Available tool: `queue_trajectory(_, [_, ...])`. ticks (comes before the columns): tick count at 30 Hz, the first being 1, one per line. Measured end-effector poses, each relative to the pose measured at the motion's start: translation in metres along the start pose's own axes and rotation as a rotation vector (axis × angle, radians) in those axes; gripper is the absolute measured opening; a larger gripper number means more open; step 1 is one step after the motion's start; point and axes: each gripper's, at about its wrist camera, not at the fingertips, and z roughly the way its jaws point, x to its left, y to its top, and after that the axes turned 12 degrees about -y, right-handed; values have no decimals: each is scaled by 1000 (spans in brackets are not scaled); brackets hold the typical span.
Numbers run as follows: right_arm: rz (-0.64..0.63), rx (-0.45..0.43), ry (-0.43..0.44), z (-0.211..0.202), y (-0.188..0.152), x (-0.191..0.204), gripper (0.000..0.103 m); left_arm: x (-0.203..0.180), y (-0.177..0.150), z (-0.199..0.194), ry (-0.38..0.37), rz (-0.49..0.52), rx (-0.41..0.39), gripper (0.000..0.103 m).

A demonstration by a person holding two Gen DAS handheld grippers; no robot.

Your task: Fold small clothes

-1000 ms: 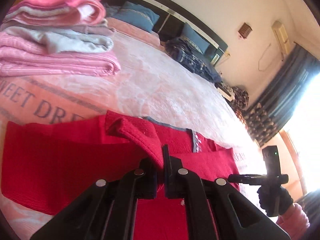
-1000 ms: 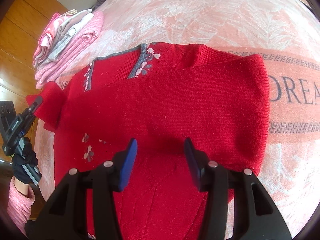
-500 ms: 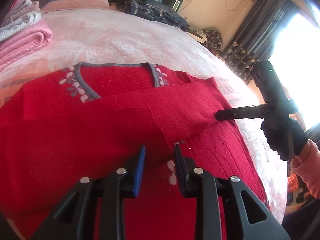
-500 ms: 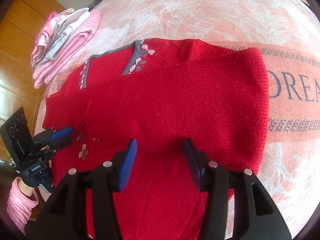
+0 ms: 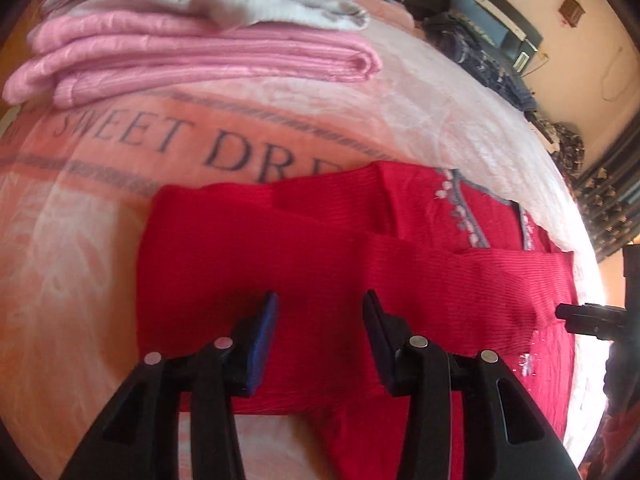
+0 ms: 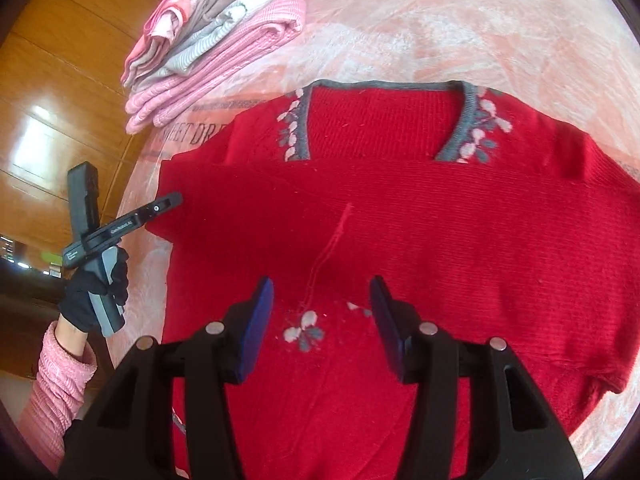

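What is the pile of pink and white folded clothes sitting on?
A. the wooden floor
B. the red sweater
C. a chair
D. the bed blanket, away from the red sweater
D: the folded pile rests on the pink bed blanket near its edge, and bare blanket with printed letters shows between the pile and the red sweater.

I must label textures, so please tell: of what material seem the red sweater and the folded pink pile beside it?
The red sweater looks like knitted wool or acrylic: fine ribbed rows, matte, slightly fuzzy, with a grey collar trim. The folded pink pile seems soft knit and fleece-like cloth, judging by its ribbed lines and plush edges; the exact fibre cannot be told.
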Motion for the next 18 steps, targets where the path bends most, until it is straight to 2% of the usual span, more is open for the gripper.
queue_trajectory(2, [11, 22, 21, 11, 7, 8, 50, 13, -5, 4, -15, -9, 3, 44])
queue_trajectory(5, [20, 61, 0, 28, 13, 17, 48, 13, -6, -2, -60, -17, -20, 52])
queue_trajectory(8, [38, 78, -19, 38, 14, 20, 46, 8, -1, -20, -75, 0, -112, 58])
queue_trajectory(9, [36, 73, -17, 38, 14, 21, 41, 8, 0, -27, -65, 6, -145, 65])
queue_trajectory(12, [34, 58, 21, 38, 15, 22, 4, 7, 4, -41, -34, 22, -224, 68])
queue_trajectory(15, [22, 19, 10, 30, 13, 22, 3, 9, 6, -45, -14, 15, -239, 68])
queue_trajectory(18, [27, -35, 18, 6, 11, 10, 3, 8, 7, -43, -10, 4, -238, 68])
